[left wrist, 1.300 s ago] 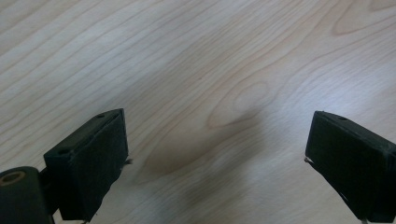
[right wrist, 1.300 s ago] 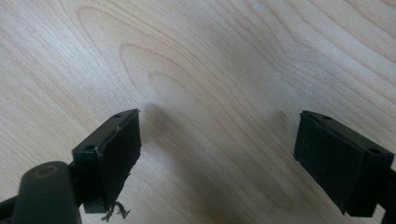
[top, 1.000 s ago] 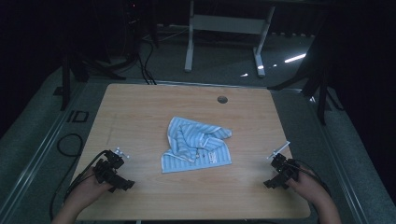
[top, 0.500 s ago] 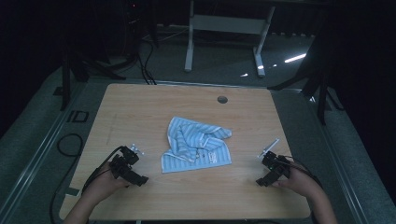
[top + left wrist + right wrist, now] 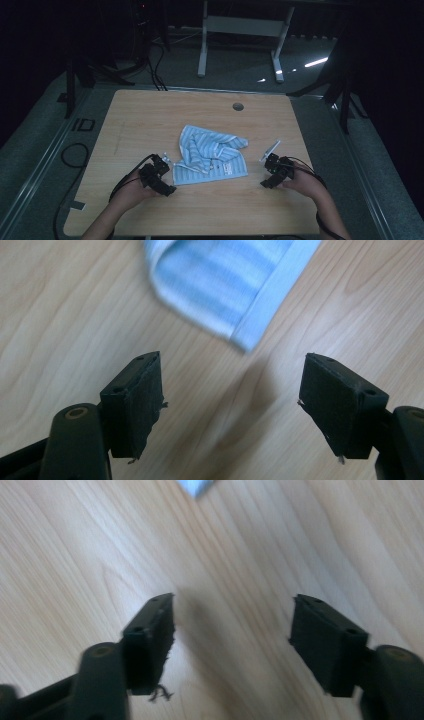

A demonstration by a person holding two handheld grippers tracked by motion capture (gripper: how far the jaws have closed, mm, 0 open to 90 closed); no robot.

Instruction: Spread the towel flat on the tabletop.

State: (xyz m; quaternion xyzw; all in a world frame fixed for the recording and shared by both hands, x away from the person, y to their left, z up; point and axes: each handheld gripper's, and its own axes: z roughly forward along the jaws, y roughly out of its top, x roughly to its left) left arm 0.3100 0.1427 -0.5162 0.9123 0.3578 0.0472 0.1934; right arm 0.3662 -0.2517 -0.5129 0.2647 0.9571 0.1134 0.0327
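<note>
The left gripper (image 5: 168,161) has slid in beside the striped blue cloth (image 5: 210,156), which lies crumpled in the middle of the table (image 5: 150,115). Its jaws have just been closing but are spread, with nothing between them. The right gripper (image 5: 268,159) has come closer too, jaws likewise narrowing, spread and empty. Both look ready to grab the cloth's near corners.

1. The cloth (image 5: 210,156) lies crumpled on the table (image 5: 150,120), a little nearer my edge than the middle.
2. My left gripper (image 5: 167,165) sits just beside the cloth's near left corner.
3. My right gripper (image 5: 264,172) sits near its right edge, apart from it.
4. A hole (image 5: 238,106) lies in the table behind the cloth, by the far edge.
</note>
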